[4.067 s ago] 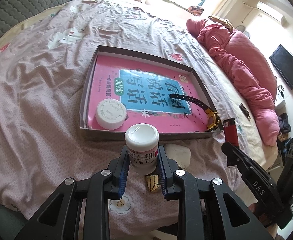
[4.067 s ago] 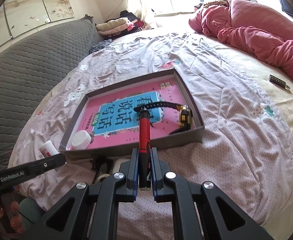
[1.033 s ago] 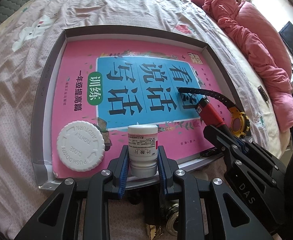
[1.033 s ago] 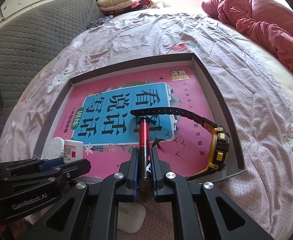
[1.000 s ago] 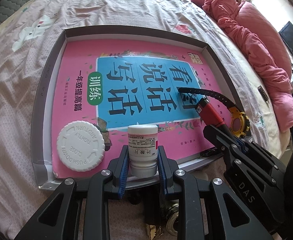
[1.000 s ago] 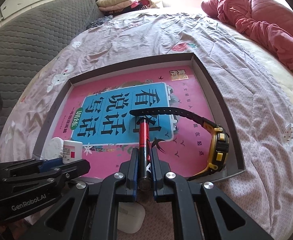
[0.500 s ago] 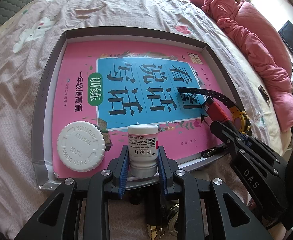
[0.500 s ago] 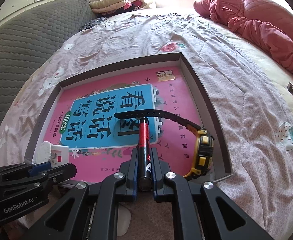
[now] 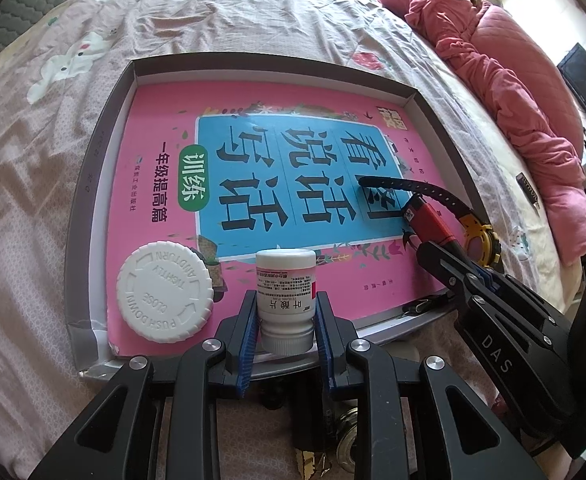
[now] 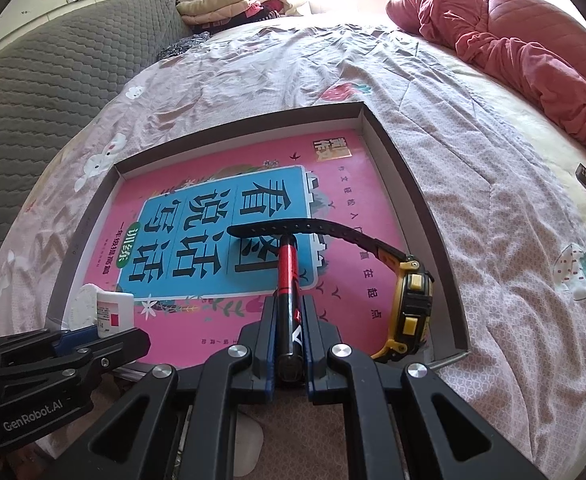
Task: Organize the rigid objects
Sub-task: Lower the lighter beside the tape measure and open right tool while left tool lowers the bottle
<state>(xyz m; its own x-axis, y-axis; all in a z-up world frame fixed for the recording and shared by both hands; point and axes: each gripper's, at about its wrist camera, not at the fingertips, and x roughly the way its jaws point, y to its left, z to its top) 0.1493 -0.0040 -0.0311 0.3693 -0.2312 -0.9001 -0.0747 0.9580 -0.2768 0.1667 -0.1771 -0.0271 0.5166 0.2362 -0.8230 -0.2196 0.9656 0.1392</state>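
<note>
Tray: shallow grey cardboard box lid [image 9: 93,168] on the patterned bedspread [image 9: 33,208], its floor covered by a pink and blue workbook [image 9: 253,168].
Left gripper [image 9: 285,320]: clamped on a small white plastic pill bottle with a red-marked label [image 9: 285,292], held over the tray's near edge, bottom end toward the camera.
Right gripper [image 10: 289,340]: closed tight on a slim red and black cylinder, perhaps a lighter [image 10: 289,280], its far tip touching or just short of the watch strap; I cannot tell which.
Risk, bottle: likely to topple and roll if released tilted, since it is round and the workbook cover looks slick.
Risk, cylinder: lowering it here could push the strap or leave it lying across the strap.
Risk, grippers: they sit close together at the near edge, so simultaneous lowering could make them knock.
In tray already: large white ribbed child-proof cap [image 9: 165,292] at the near left corner, just beside the bottle; black-strapped yellow wristwatch [image 10: 411,304] along the right edge.
Outside tray: pink quilt [image 10: 533,52] at the bed's far right; small items below the near edge, too hidden to name.
</note>
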